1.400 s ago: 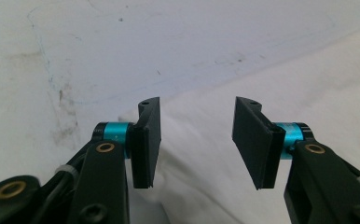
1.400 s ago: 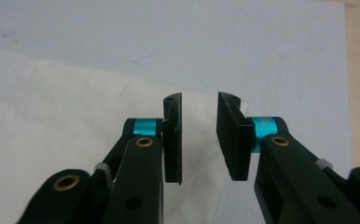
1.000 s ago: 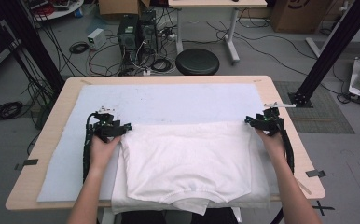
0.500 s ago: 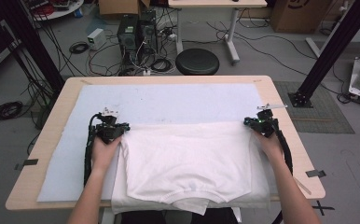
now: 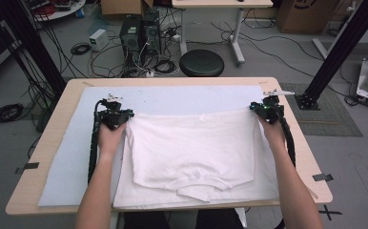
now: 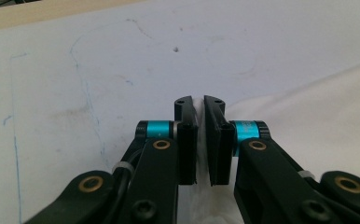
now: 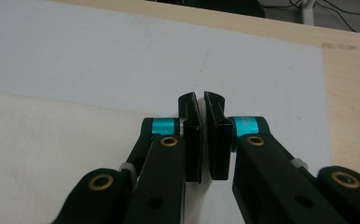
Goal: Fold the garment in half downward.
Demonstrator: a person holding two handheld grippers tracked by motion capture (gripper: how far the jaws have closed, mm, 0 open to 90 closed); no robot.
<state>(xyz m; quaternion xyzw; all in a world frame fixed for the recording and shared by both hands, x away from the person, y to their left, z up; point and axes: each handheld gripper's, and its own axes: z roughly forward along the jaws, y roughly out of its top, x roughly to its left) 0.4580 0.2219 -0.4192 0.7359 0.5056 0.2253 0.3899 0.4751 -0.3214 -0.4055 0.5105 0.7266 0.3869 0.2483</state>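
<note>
Shirt: a white shirt (image 5: 191, 152) lay flat on the pale mat (image 5: 172, 98) at the near side of the table (image 5: 53, 124), its far part folded toward the person.
Left gripper: the left gripper (image 5: 117, 117) was at the fold's far left corner, its jaws clamped tight on white cloth (image 6: 200, 140).
Right gripper: the right gripper (image 5: 265, 109) was at the far right corner, its jaws pinched together on the shirt's edge (image 7: 205, 140).

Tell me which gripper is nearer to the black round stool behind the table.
Right. The right gripper grips the white shirt at its far right corner, a little right of the stool. The left gripper grips the far left corner, farther off to the stool's left.
</note>
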